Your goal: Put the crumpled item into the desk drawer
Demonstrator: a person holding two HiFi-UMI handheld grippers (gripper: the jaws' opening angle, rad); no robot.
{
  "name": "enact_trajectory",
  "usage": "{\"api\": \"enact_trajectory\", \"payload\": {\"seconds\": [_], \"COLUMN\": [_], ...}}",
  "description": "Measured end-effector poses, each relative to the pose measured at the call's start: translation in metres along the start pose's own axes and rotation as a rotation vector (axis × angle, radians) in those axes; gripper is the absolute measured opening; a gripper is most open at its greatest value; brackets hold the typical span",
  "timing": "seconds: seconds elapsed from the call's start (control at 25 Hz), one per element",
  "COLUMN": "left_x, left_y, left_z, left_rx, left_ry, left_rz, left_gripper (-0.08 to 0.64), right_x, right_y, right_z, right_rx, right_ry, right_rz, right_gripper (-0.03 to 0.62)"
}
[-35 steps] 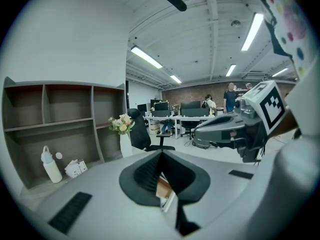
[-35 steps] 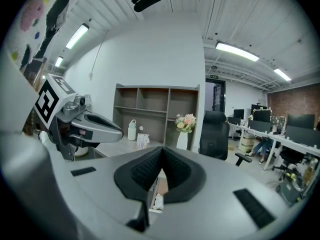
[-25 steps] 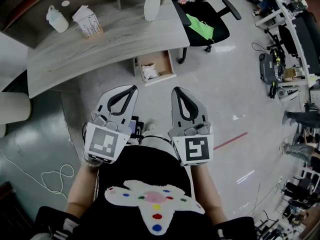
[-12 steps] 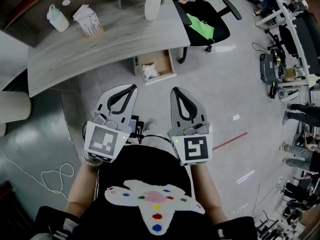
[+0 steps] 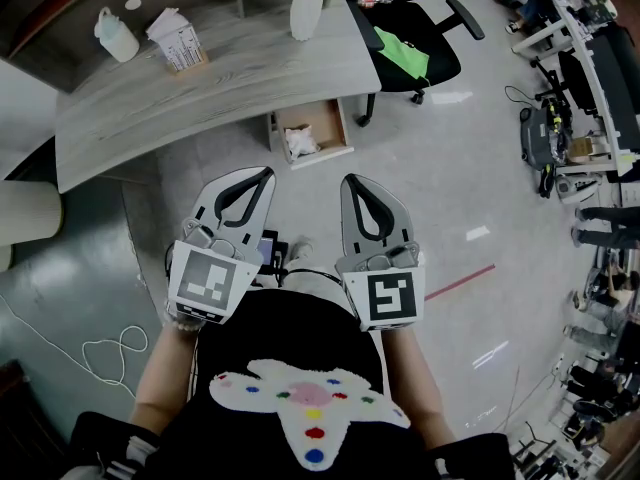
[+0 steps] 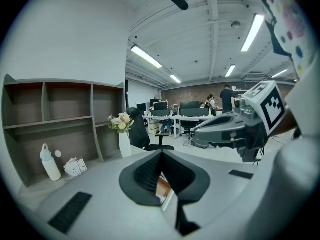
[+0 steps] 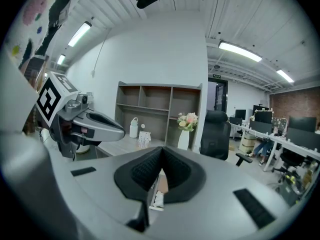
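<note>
Drawer (image 5: 322,120) holds crumpled item (image 5: 299,144); left hand-held gripper (image 5: 267,174), right hand-held gripper (image 5: 348,179) both pressed together.

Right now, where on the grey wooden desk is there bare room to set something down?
Bare: the middle of the grey wooden desk, between the printed paper box and the white flower vase, and its front-left end. Crowded: the back-left corner, with the white plastic bottle beside that box.

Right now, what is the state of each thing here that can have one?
desk drawer: pulled open.
crumpled item: lying inside the open drawer.
left gripper: jaws shut, nothing between them.
right gripper: jaws shut, nothing between them.
vase: upright on the desk, holding flowers.
bottle: upright.
</note>
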State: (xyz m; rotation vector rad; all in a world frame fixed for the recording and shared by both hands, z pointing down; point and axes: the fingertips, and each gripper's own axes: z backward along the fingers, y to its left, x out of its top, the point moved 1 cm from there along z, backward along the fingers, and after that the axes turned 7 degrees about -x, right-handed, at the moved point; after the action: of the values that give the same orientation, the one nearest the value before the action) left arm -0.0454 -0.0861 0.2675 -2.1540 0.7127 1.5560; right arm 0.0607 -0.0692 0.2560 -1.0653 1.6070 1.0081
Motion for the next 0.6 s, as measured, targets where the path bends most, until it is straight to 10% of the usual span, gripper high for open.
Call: {"api": "enact_trajectory", "payload": {"seconds": [0.6], "left_x": [0.0026], "left_y": [0.0016], "left_z": [0.0003], "left_rx": [0.002], "left_ry": [0.003], "left_rz": [-0.003], "left_gripper": [0.012], "right_x": [0.0021], "right_y": [0.0007], "right_z": [-0.0007], "right_rx": [0.004], "right_ry": [0.002], "right_rz": [0.020], "right_gripper": [0.002]}}
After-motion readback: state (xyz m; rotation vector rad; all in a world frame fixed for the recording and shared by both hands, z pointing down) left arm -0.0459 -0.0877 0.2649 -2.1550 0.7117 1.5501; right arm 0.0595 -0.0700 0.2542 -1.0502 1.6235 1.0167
